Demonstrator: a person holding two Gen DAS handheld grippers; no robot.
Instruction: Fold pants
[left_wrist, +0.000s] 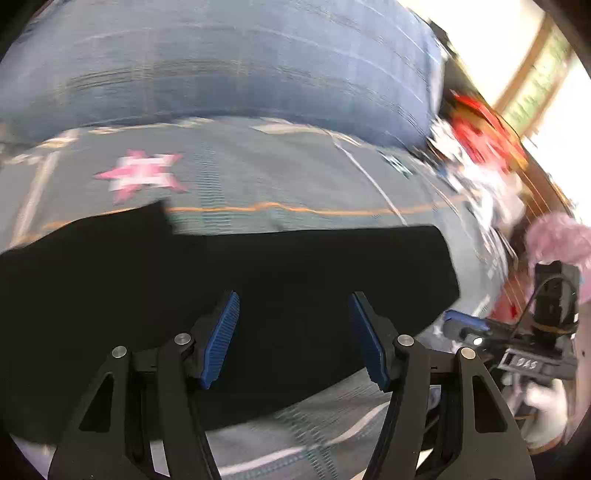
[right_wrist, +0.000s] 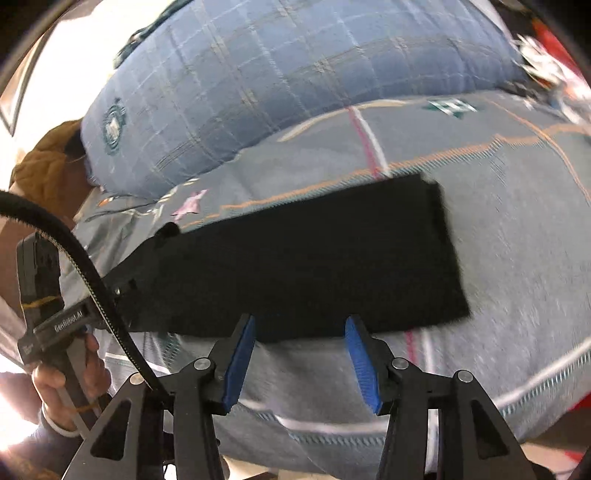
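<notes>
Black pants lie folded on the bedspread, both grippers free of them

The left gripper (left_wrist: 294, 339) stands with jaws apart and nothing between them, the pants (left_wrist: 258, 295) spread flat just beyond its fingers, likely freed to settle. The right gripper (right_wrist: 300, 363) also gapes empty, the pants' (right_wrist: 295, 266) near edge just ahead of its fingertips, so the strip rests unheld on the bedspread (right_wrist: 517, 221) below the blue pillow (right_wrist: 295, 92).

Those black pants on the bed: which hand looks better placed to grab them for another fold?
Probably the left. The left gripper hangs open directly over the black pants; the right gripper, also open, sits just off their near edge, over the grey bedspread.
</notes>
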